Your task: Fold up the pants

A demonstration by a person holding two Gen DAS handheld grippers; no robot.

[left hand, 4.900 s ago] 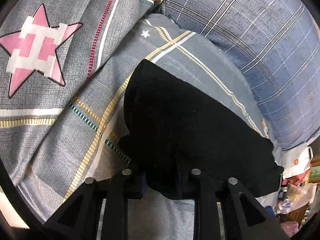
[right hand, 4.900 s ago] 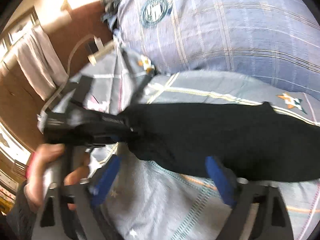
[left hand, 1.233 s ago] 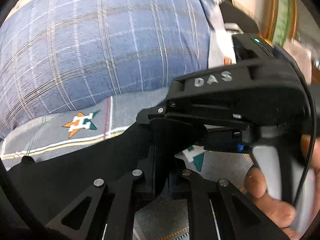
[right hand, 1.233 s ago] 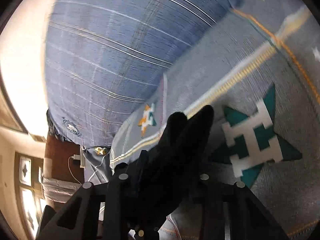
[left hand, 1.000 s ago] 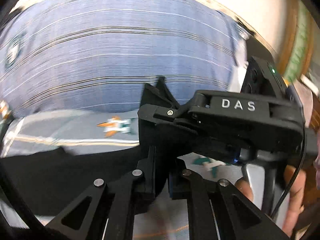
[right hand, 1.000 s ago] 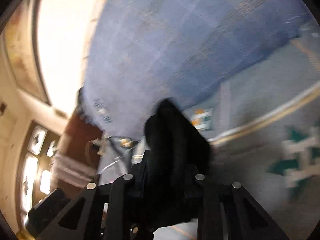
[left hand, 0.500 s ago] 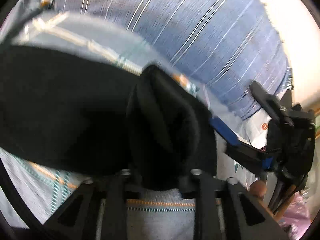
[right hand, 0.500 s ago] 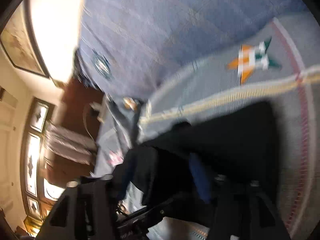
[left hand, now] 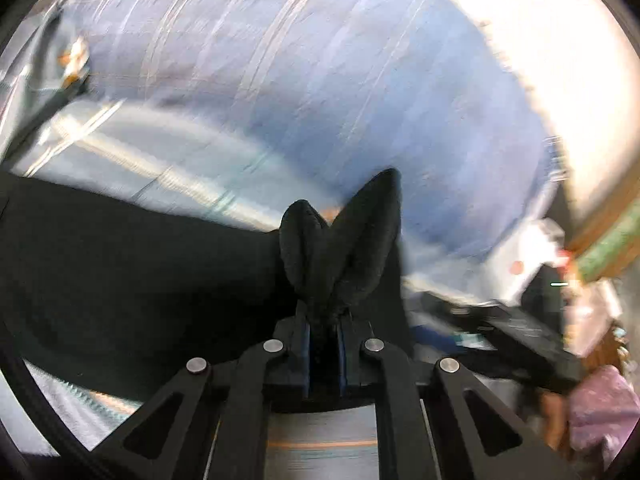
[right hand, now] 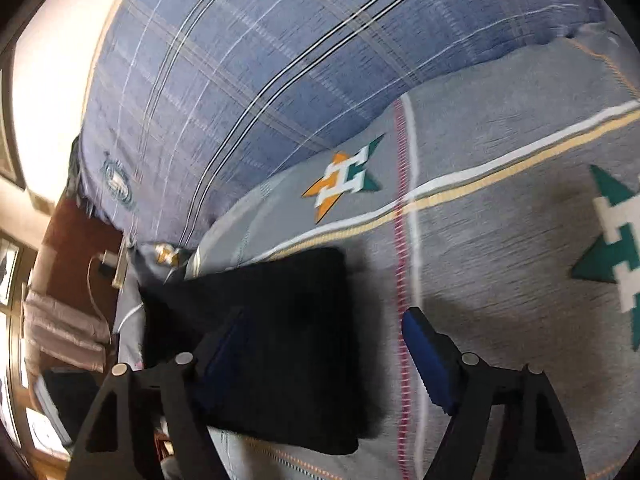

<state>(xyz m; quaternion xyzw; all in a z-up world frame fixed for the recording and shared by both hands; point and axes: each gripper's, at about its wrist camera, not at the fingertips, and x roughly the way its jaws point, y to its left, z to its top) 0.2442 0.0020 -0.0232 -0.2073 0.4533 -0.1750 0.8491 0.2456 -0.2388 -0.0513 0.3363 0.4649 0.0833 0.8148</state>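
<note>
The black pants (right hand: pixel 280 344) lie folded on the grey patterned bedsheet (right hand: pixel 500 240). In the left wrist view my left gripper (left hand: pixel 323 320) is shut on a bunched edge of the pants (left hand: pixel 340 248), and the rest of the black cloth (left hand: pixel 120 280) stretches to the left. In the right wrist view my right gripper (right hand: pixel 320 344) is open just over the right edge of the folded pants. Its blue-padded right finger (right hand: pixel 424 356) is over bare sheet and holds nothing.
A large blue plaid quilt (right hand: pixel 280 60) is piled behind the pants. Star prints (right hand: pixel 344 176) mark the sheet. A wooden headboard with cables (right hand: pixel 104 264) is at the left. The other hand-held gripper (left hand: pixel 500 328) and a hand show at the right of the left wrist view.
My right gripper has opened and let go of the pants edge it held. The pants now lie folded over on the sheet. My left gripper stays shut on its edge and has swung round.
</note>
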